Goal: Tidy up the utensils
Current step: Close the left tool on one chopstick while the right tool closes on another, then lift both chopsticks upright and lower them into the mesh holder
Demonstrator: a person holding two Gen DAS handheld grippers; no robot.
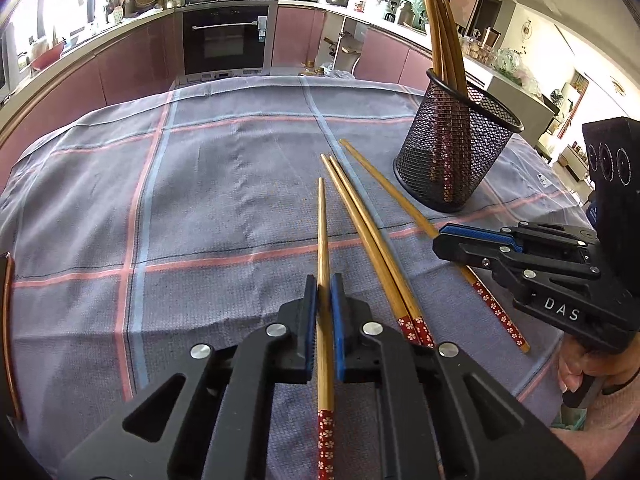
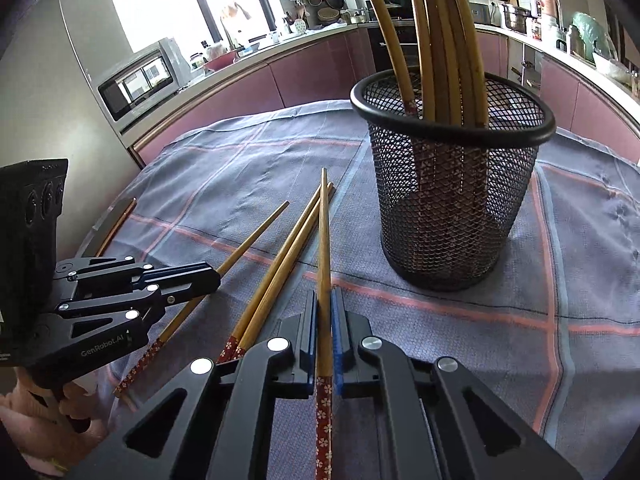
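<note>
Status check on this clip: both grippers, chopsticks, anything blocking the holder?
Left gripper shut on one chopstick. Right gripper shut on another chopstick. Pair loose on cloth. Mesh holder upright, part filled, nothing blocking.

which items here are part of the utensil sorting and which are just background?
In play:
- left gripper, shut on a chopstick
- right gripper, shut on another chopstick
- pair of loose chopsticks on the cloth
- mesh holder, chopsticks already standing inside

Background:
- plaid tablecloth
- oven
- microwave
- counter clutter
</note>
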